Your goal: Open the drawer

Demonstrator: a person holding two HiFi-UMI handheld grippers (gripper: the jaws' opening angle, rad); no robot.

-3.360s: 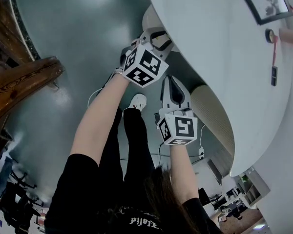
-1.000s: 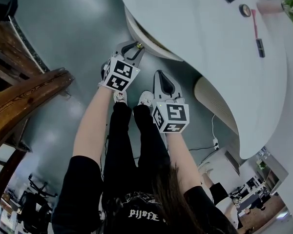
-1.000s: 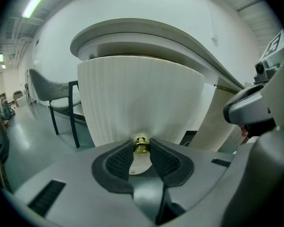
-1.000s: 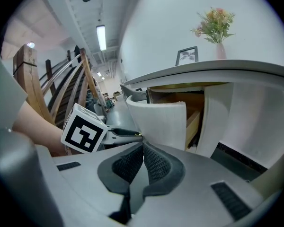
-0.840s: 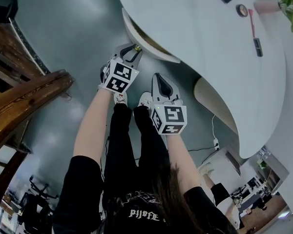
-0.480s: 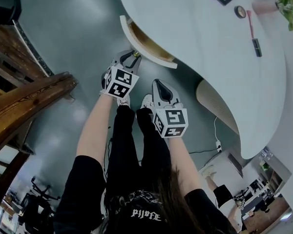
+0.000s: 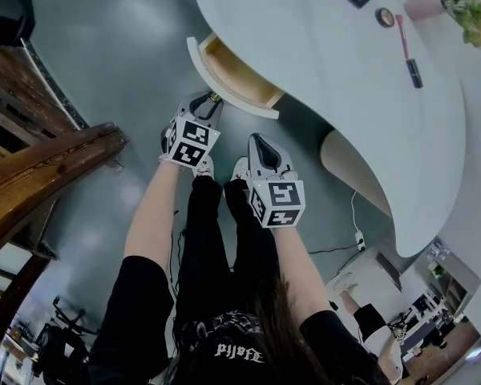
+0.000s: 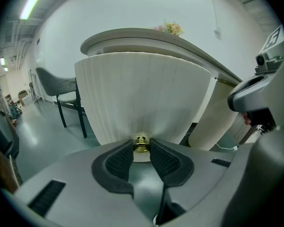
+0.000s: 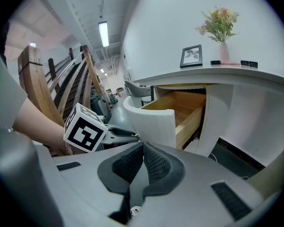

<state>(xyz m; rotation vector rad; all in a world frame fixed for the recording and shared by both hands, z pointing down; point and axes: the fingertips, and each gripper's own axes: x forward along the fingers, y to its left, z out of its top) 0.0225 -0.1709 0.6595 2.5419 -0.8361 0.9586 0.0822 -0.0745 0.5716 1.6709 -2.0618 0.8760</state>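
The white curved drawer (image 7: 199,64) stands pulled out from under the white desk (image 7: 329,62), and its wooden inside (image 7: 239,75) shows. A small brass knob (image 8: 141,144) sits low on the ribbed drawer front (image 8: 142,93). My left gripper (image 8: 141,146) is shut on that knob, seen at the drawer's near edge in the head view (image 7: 213,99). My right gripper (image 7: 255,139) hangs beside it to the right, away from the drawer, shut with nothing between its pads (image 9: 143,148). The right gripper view shows the open drawer (image 9: 180,109) and the left gripper's marker cube (image 9: 84,131).
On the desk are a picture frame (image 9: 191,55), a vase of flowers (image 9: 221,25) and small dark items (image 7: 411,69). A wooden stair rail (image 7: 40,175) runs at the left. A chair (image 8: 61,86) stands beyond the desk. The person's legs and shoes (image 7: 200,165) are below the grippers.
The drawer has slid farther out of the desk towards the person, and more of its wooden inside shows. The left gripper came back with the knob. The right gripper drifted back alongside.
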